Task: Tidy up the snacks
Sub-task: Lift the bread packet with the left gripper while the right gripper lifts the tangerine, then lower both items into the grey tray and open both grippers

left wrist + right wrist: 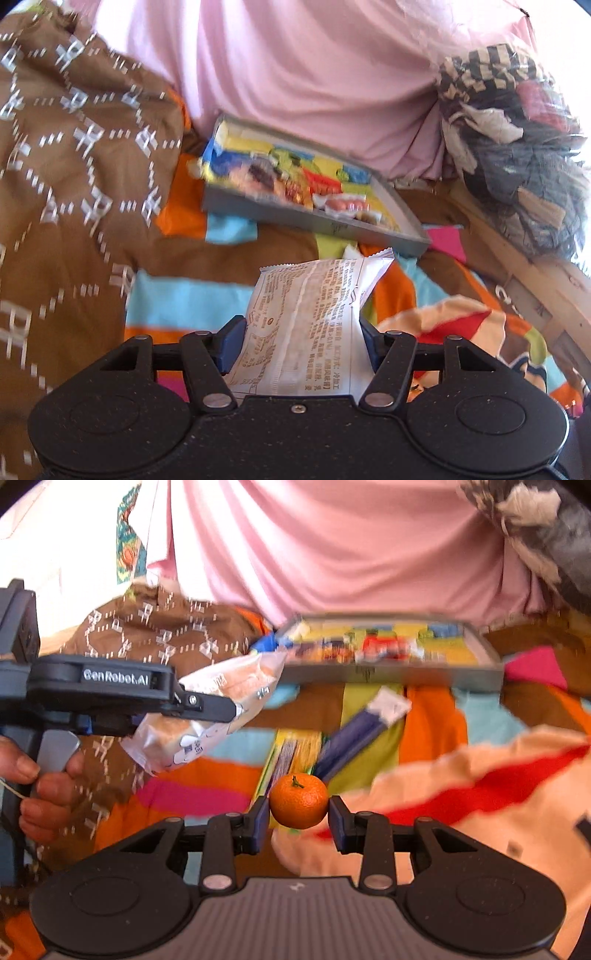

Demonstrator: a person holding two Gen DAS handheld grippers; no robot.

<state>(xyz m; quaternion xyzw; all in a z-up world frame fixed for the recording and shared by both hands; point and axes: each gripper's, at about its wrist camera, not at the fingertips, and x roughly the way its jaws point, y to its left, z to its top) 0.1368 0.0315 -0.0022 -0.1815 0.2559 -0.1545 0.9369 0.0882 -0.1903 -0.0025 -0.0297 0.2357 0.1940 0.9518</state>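
My left gripper is shut on a white bread packet whose printed back faces the camera. The right wrist view shows that same left gripper from the side, held up at the left with the bread packet in it. My right gripper is shut on a small orange mandarin with a green stem. A grey tray holding several colourful snack packs lies further back on the bed, and it appears blurred as the grey tray in the right wrist view.
A patchwork bedspread covers the bed, with a brown patterned quilt at left and pink fabric behind the tray. A blue-and-white packet and a yellow striped packet lie on the bedspread. Bagged clothes and a wooden frame stand right. A hand grips the left handle.
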